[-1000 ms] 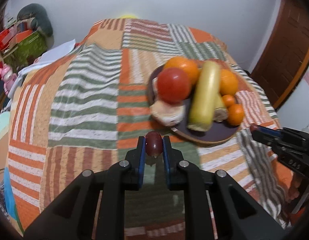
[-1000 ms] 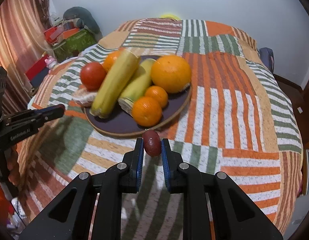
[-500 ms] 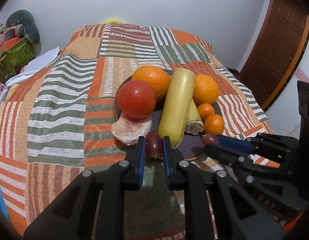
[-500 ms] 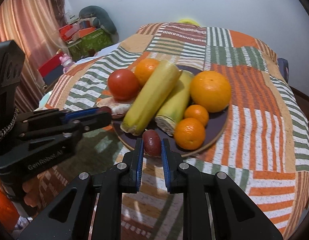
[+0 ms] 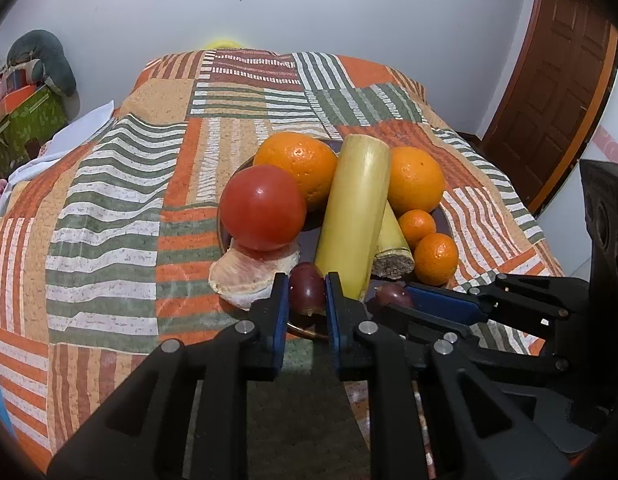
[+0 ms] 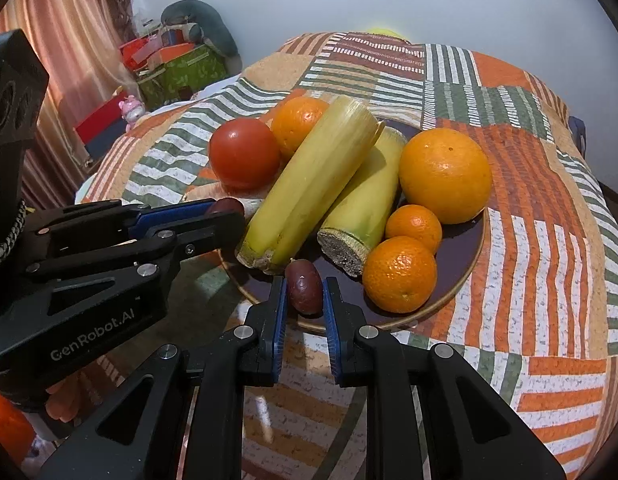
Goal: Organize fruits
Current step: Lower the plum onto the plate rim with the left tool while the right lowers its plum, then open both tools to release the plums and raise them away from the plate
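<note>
A dark round plate [image 6: 465, 252] on a patchwork bedspread holds a red tomato [image 5: 263, 208], two big oranges [image 5: 297, 168], two small mandarins [image 6: 399, 274], two yellow-green cane pieces [image 6: 309, 184] and a peeled pomelo piece [image 5: 249, 274]. My left gripper [image 5: 306, 292] is shut on a dark red grape [image 5: 307, 289] over the plate's near edge. My right gripper [image 6: 305, 292] is shut on another dark red grape [image 6: 305, 286] over the plate's front rim. Each gripper shows in the other's view: the right one [image 5: 393, 294], the left one [image 6: 225, 208].
The bedspread [image 5: 109, 208] covers the whole bed. Boxes and toys [image 6: 169, 64] pile up at the left by a curtain. A wooden door [image 5: 549, 92] stands at the right. The white wall is behind.
Both grippers have moved forward with their grapes, from short of the plate to over its near rim, and come close together.
</note>
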Available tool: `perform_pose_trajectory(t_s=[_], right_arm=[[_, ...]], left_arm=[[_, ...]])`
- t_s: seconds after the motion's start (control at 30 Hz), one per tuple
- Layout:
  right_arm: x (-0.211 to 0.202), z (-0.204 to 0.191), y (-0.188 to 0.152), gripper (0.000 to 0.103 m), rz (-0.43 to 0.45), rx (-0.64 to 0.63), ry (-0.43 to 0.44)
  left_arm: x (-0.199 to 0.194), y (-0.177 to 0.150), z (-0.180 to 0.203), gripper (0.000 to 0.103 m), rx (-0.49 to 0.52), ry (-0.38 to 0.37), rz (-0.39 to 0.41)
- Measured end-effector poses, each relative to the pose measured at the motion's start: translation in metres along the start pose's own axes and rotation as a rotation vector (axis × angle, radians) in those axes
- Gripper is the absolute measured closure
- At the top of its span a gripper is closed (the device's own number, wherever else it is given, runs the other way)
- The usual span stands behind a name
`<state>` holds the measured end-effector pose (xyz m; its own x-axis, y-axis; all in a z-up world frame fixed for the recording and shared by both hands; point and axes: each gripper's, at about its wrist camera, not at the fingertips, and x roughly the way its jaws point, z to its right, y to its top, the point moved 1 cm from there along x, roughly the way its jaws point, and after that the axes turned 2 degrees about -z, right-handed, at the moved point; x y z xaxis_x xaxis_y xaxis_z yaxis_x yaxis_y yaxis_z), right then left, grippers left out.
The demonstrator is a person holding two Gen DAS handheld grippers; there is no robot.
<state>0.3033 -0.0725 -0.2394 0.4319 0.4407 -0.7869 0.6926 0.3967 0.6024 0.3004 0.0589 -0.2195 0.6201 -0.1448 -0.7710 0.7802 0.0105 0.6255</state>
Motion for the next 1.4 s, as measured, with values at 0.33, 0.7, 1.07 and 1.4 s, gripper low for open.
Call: perform_pose_trajectory(t_s=[0.33, 0.7, 1.07, 1.4], right_arm=[[0.000, 0.001, -0.001, 0.072, -0.005, 0.001, -0.032], [-0.056, -0.003, 0.004, 0.072, 0.097, 0.007, -0.040], [-0.214, -0.028, 0.015, 0.072, 0.459, 0.016, -0.078], [-0.297, -0.061, -0.010, 0.059, 0.684, 0.001, -0.107]], left_arm=[[-0.002, -0.003, -0.001, 0.082, -0.008, 0.000, -0.010], [-0.073, 0.004, 0.000, 0.081, -0.037, 0.010, 0.115], [-0.235, 0.005, 0.037, 0.081, 0.009, 0.068, 0.443], [-0.327, -0.022, 0.073, 0.045, 0.033, 0.133, 0.665]])
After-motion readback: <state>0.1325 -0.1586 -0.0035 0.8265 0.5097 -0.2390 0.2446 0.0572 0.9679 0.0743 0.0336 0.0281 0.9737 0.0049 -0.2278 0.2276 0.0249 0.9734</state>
